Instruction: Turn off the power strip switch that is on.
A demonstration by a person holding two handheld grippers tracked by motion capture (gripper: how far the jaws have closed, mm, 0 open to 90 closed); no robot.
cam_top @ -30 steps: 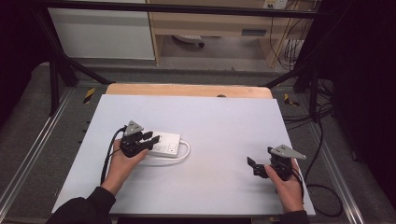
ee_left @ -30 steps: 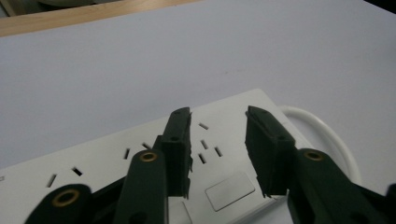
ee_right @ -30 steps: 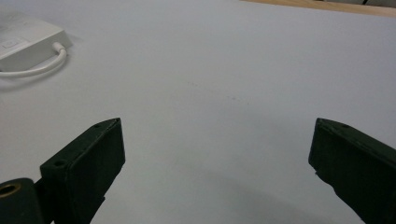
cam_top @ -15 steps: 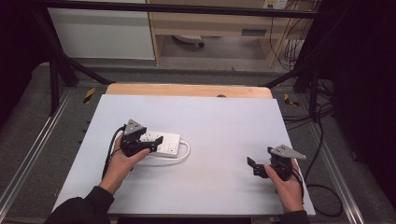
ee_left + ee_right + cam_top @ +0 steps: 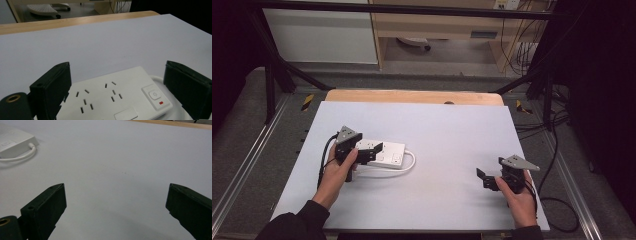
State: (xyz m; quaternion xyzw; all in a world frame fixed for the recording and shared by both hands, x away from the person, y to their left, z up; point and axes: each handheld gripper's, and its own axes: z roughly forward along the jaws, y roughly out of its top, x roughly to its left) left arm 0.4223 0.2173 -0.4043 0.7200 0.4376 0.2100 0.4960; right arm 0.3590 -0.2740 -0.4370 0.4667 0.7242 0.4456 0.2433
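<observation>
A pale grey table top (image 5: 447, 135) lies before me, its wooden far edge showing. My left gripper (image 5: 117, 95) has its jaws spread wide, one on each side of the white power strip (image 5: 112, 100), which lies flat between them on the left half of the table. Its long axis runs left to right, the switch end pointing right, where a white cord (image 5: 411, 162) loops out. It carries socket slots, a button and a small red mark. My right gripper (image 5: 115, 212) gapes wide over bare surface, well apart.
</observation>
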